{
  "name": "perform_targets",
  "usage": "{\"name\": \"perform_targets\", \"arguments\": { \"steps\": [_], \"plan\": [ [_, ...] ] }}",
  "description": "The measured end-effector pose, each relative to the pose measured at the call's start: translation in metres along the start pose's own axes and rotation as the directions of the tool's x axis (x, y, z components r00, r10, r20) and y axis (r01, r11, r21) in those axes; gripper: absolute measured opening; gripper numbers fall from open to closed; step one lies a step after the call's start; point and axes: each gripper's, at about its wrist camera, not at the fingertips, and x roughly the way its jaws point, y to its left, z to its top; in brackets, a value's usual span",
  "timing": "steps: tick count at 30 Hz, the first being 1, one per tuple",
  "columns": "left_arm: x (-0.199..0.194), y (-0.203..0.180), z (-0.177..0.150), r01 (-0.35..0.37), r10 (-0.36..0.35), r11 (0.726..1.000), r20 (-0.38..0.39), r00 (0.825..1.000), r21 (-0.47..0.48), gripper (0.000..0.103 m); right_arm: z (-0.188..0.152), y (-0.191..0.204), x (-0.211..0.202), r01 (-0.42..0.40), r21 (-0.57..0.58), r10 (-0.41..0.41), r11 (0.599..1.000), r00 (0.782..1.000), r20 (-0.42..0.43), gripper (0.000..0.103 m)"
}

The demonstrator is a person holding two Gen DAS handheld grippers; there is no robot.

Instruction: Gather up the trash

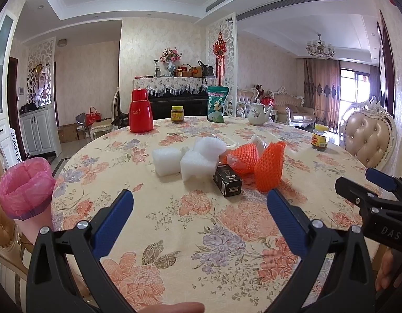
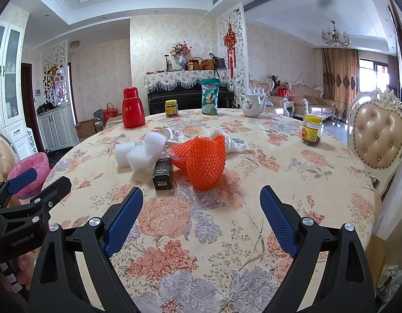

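Both tools hover over the near edge of the floral-clothed bench (image 1: 175,234), the left tool (image 1: 199,208) and right tool (image 2: 201,206) each spread wide and holding nothing. Toward the bench's middle lies the trash: a black box (image 2: 162,173), orange foam nets (image 2: 205,165) and white foam blocks (image 1: 166,161). A pink-lined bin (image 1: 24,186) stands off the left edge.

The right gripper (image 1: 378,182) body reads "DAS". The left gripper (image 2: 31,182) body reads "GenRobot.AI". All other labels are illegible.
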Motion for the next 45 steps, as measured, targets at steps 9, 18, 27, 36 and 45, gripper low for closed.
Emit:
{"name": "perform_targets", "arguments": {
  "steps": [9,18,27,36,45],
  "plan": [
    [0.0002,0.0001,0.0008,0.004,-0.004,1.0,-0.01,1.0,-0.004,0.099,-0.0002,0.0,0.0,-0.001,0.001,0.001,1.0,1.0,0.0,0.085],
    [-0.0004,-0.0005,0.0001,0.005,-0.005,1.0,-0.01,1.0,-0.004,0.099,-0.0003,0.0003,0.0014,-0.003,0.002,0.003,1.0,1.0,-0.001,0.085],
    [0.001,0.001,0.0013,0.006,-0.006,1.0,-0.012,1.0,-0.005,0.099,-0.0002,0.0002,0.0016,-0.002,0.002,0.002,1.0,1.0,-0.002,0.085],
    [0.0011,0.0013,0.002,0.007,-0.007,1.0,-0.013,1.0,-0.007,0.099,-0.0002,0.0002,0.0017,-0.003,0.002,0.003,1.0,1.0,-0.002,0.085],
    [0.0012,0.0014,0.0022,0.007,-0.008,1.0,-0.013,1.0,-0.008,0.099,-0.0006,0.0001,0.0027,-0.004,0.002,0.004,1.0,1.0,-0.002,0.085]
  ]
}}
